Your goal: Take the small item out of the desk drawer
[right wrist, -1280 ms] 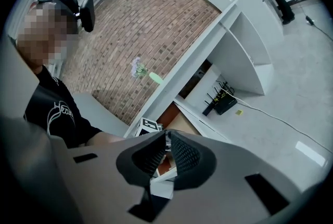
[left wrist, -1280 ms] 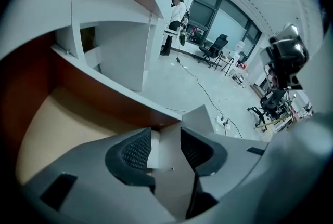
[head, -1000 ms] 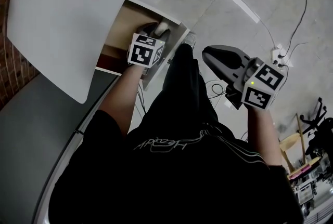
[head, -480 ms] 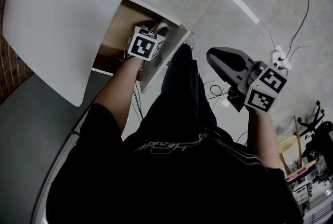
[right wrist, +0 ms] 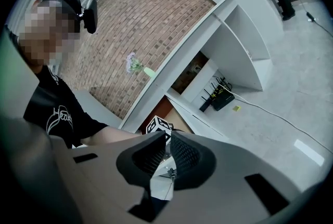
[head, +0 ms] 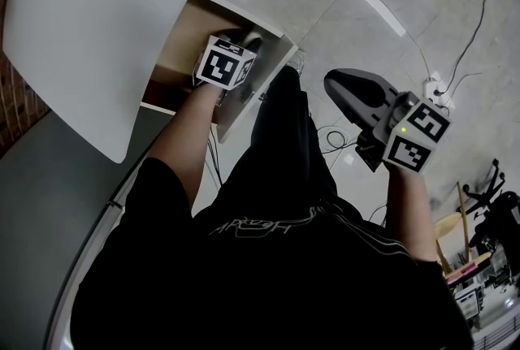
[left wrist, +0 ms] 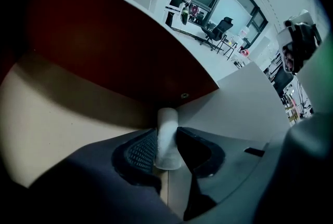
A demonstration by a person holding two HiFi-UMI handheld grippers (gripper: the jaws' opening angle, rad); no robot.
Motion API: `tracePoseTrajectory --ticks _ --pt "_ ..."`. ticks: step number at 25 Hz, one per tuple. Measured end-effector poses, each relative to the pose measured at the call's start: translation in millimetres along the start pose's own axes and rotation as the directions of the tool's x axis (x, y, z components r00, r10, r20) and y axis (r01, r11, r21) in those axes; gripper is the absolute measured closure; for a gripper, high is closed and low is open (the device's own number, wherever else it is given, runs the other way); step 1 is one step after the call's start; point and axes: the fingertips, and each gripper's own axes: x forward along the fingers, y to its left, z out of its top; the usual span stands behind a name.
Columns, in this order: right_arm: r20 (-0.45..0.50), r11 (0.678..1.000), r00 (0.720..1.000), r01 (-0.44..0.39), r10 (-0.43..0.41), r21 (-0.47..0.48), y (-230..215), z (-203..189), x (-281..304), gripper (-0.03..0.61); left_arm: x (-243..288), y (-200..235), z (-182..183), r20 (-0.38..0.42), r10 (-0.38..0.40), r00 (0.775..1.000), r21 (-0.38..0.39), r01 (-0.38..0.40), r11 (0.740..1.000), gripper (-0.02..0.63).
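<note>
A small white cylinder [left wrist: 167,134] stands in the open desk drawer [head: 185,36] near its front wall, under the brown desk underside. My left gripper [left wrist: 167,151] is reached into the drawer, and its jaws are closing with both pads against the cylinder's sides. In the head view the left gripper [head: 246,41] shows past its marker cube, with the white cylinder [head: 253,40] at its tip. My right gripper [head: 333,84] hangs over the floor to the right of the drawer, jaws together and holding nothing; in its own view the right gripper [right wrist: 165,158] points toward the desk.
The white desk top [head: 106,7] overhangs the drawer on the left. The person's black-clad leg [head: 284,129] stands between the two grippers. A power strip [head: 432,84] and cables lie on the floor at the right. A brick wall [right wrist: 135,25] rises behind the desk.
The left gripper has moved slightly further into the drawer. The right gripper has barely shifted.
</note>
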Motion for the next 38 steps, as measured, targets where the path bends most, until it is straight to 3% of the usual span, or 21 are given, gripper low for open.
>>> tracePoseTrajectory --ticks 8,13,21,24,29,34,38 --pt "-0.030 0.999 0.999 0.045 -0.046 -0.022 -4.6 -7.8 -4.7 0.522 -3.2 -1.6 -2.4 0.020 0.043 0.999 0.009 -0.044 0.999 0.482" --pt "-0.052 0.996 0.998 0.042 -0.046 -0.081 11.2 -8.4 -15.1 0.522 -13.5 -5.7 0.3 0.027 0.096 0.995 0.068 -0.098 0.993 0.482" --pt "-0.040 0.983 0.997 0.057 -0.065 -0.177 54.0 -3.4 -46.2 0.522 -74.6 -29.7 20.7 0.135 0.150 0.979 0.074 -0.161 0.984 0.483" --pt "-0.034 0.979 0.997 0.066 -0.073 -0.192 80.3 -5.3 -59.0 0.522 -110.4 -46.5 19.7 0.183 0.170 0.968 0.029 -0.178 0.984 0.483" --pt "-0.026 0.961 0.998 0.049 -0.058 -0.274 133.0 -1.1 -85.0 0.522 -183.8 -85.3 37.5 0.311 0.169 0.935 -0.057 -0.160 0.986 0.482" --pt "0.036 0.967 0.999 -0.014 0.024 -0.255 188.9 11.5 -116.6 0.522 -264.3 -133.1 38.2 0.420 0.150 0.895 -0.121 -0.109 0.987 0.482" --pt "0.057 0.946 0.998 -0.002 0.022 -0.324 231.6 20.3 -144.8 0.522 -336.3 -185.3 37.9 0.525 0.109 0.844 -0.147 -0.037 0.988 0.482"
